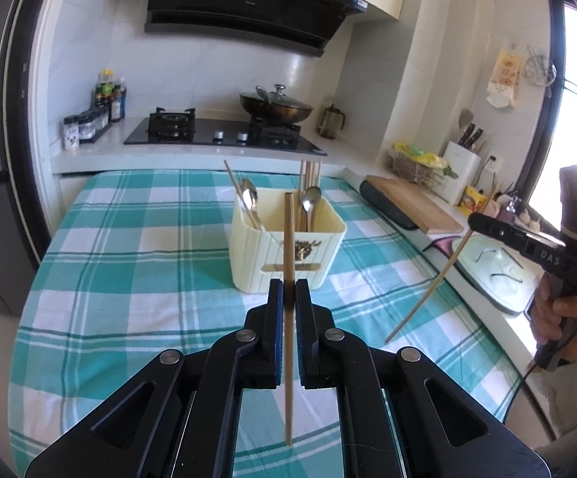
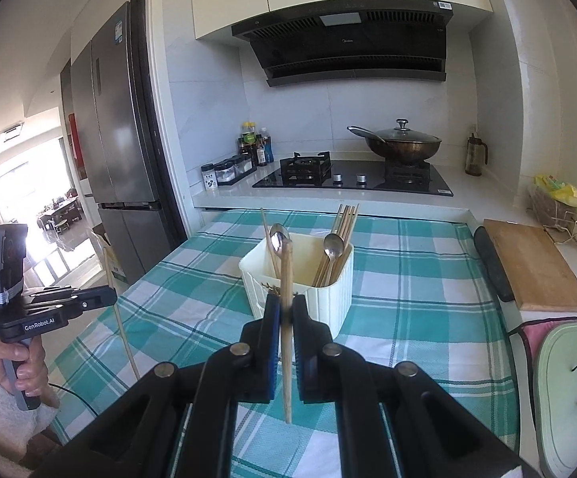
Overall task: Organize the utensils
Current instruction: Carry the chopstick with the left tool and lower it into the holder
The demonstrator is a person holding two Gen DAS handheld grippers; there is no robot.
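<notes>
A cream utensil holder (image 1: pixel 286 251) stands on the green checked tablecloth (image 1: pixel 129 263); it also shows in the right wrist view (image 2: pixel 316 279). It holds two spoons (image 1: pixel 310 201) and several wooden chopsticks (image 2: pixel 344 219). My left gripper (image 1: pixel 288 290) is shut on a chopstick (image 1: pixel 288 239), held upright just in front of the holder. My right gripper (image 2: pixel 286 306) is shut on another chopstick (image 2: pixel 286 279), also upright before the holder. Each gripper shows in the other's view, the right one (image 1: pixel 483 225) and the left one (image 2: pixel 105 296), each with its chopstick slanting down.
A gas stove (image 1: pixel 224 133) with a lidded wok (image 1: pixel 276 105) stands behind the table. A wooden cutting board (image 2: pixel 531 267) and a green board (image 2: pixel 571 390) lie to the right. Condiment bottles (image 2: pixel 254 147) and a refrigerator (image 2: pixel 117 139) stand to the left.
</notes>
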